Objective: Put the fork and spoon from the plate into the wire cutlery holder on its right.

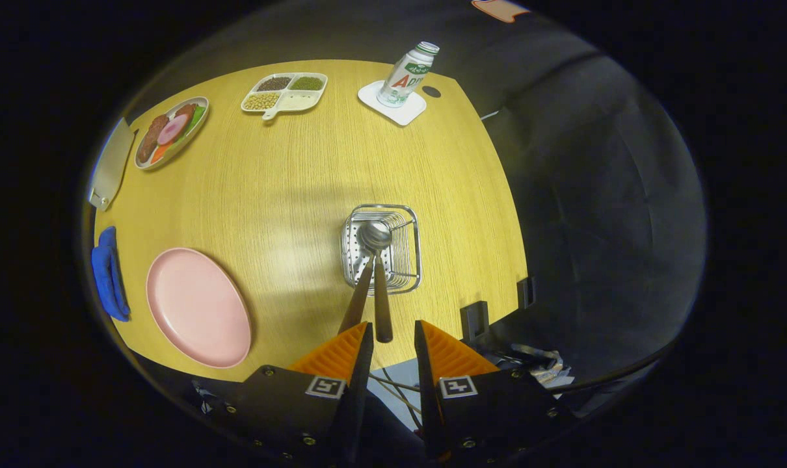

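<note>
The wire cutlery holder (pixel 406 260) stands on the wooden table just ahead of my fingers. Two utensils lean in it with their handles slanting back toward me. A round spoon bowl (pixel 375 235) shows at their far end, over the holder. One handle (pixel 382 312) ends in the gap between my fingertips; the other handle (pixel 358 302) runs up against the left finger. Which handle belongs to the fork I cannot tell. My gripper (pixel 393 331) is open, with neither finger pressing on a handle. The pink plate (pixel 198 305), left of the holder, has nothing on it.
A blue cloth (pixel 107 273) lies left of the plate. At the far side are a plate of food (pixel 171 132), a divided dish of beans (pixel 285 93) and a bottle (pixel 408 75) on a white coaster. The table's right edge runs close to the holder, with two black brackets (pixel 475 320).
</note>
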A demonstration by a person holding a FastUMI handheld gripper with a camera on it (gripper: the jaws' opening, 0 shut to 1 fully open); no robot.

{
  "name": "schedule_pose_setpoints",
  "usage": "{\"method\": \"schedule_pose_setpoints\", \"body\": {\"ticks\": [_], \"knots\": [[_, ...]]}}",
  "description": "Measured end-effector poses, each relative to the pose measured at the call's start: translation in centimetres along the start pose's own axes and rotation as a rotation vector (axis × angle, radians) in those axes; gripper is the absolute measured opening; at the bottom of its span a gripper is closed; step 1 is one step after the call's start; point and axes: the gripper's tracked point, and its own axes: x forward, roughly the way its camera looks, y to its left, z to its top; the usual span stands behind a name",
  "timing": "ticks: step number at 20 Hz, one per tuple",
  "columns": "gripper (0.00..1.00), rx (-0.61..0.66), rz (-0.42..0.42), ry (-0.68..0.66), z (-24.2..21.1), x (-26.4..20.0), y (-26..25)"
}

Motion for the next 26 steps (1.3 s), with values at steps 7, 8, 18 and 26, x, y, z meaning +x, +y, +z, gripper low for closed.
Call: {"method": "schedule_pose_setpoints", "body": {"ticks": [7, 8, 18, 26], "knots": [[0.38, -0.008, 0.016, -0.035, 1.1, -0.3, 0.4], [0.38, -0.004, 0.025, -0.044, 1.3, -0.4, 0.6], [0.38, 0.160, 0.058, -0.453, 7.4, -6.5, 0.2], [0.38, 0.261, 0.065, -0.983, 13.0, -21.2, -2.6]]}}
